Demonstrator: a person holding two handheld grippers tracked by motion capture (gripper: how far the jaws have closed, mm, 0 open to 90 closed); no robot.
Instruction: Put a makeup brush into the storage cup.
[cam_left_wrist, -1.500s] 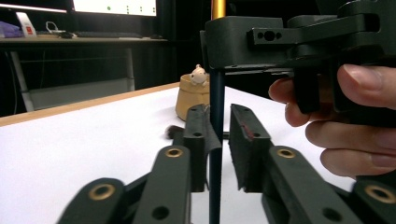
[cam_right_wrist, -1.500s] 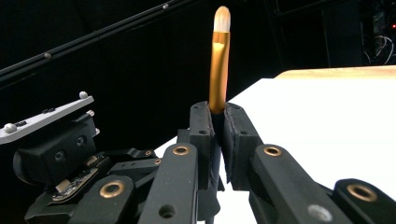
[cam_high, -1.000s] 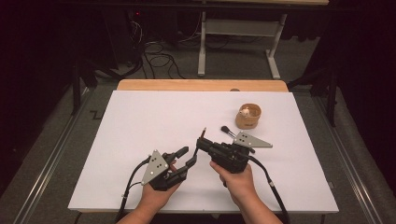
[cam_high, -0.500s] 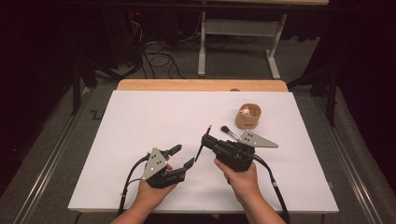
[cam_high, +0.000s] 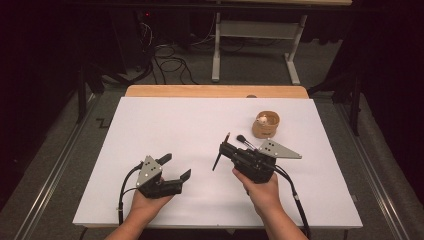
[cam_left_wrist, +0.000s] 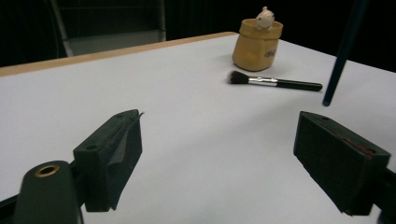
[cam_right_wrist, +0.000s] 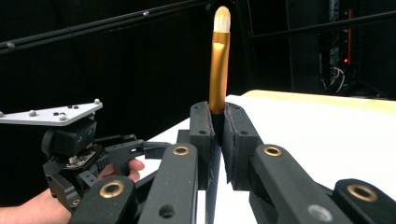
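Right gripper (cam_right_wrist: 217, 140) clamps a slim gold-ferruled, black-handled brush (cam_right_wrist: 218, 65); left gripper (cam_high: 172, 167), beside it, is released.

— Item one: surface?
— Desk (cam_high: 165, 130), white top, with a bare wooden strip along its far edge.
— Items lying on it?
— One tan pouch-shaped holder (cam_high: 265, 125), upright, far right, with a small pale figure at its mouth. One black-handled makeup brush (cam_left_wrist: 273, 82), lying flat just beside the holder.
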